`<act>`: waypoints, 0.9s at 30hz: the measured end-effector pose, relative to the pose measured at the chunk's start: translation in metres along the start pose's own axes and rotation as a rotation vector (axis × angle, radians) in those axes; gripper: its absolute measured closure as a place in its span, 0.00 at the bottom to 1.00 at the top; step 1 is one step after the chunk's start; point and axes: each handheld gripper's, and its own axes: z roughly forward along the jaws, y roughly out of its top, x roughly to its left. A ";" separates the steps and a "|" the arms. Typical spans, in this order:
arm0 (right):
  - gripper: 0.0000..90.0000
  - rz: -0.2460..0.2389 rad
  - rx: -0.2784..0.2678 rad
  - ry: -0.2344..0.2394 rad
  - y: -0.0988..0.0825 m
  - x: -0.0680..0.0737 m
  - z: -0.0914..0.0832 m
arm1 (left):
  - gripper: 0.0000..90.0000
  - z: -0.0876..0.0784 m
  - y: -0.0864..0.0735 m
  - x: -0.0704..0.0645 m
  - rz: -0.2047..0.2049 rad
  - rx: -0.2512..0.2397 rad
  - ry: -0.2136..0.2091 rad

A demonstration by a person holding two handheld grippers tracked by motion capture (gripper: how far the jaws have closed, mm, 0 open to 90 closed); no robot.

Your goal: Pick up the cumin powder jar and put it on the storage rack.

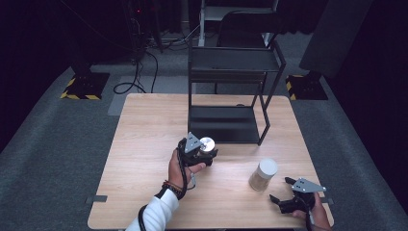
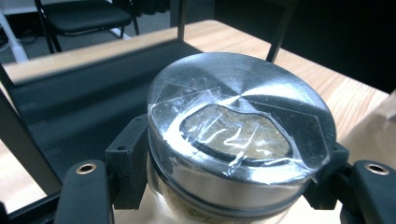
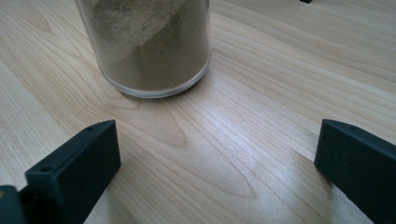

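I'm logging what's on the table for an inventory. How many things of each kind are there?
Jars of sandy powder: 2, the metal-lidded jar in the left gripper and the white-lidded jar standing near the right gripper.
Black metal shelf racks: 1.
Total: 3.

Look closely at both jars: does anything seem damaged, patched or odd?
Yes. The metal lid of the jar in the left gripper has a ragged hole patched with wrinkled clear tape. The white-lidded jar looks intact.
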 end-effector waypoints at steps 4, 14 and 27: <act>0.00 0.000 0.000 0.000 0.000 0.000 0.000 | 0.35 -0.006 0.025 0.000 -0.005 -0.010 0.012; 0.00 -0.003 -0.001 -0.002 0.000 0.001 0.000 | 0.35 -0.016 0.072 0.001 0.008 -0.075 0.009; 0.00 0.000 0.000 0.001 0.000 0.000 0.000 | 0.35 -0.021 0.132 -0.005 0.029 -0.094 0.004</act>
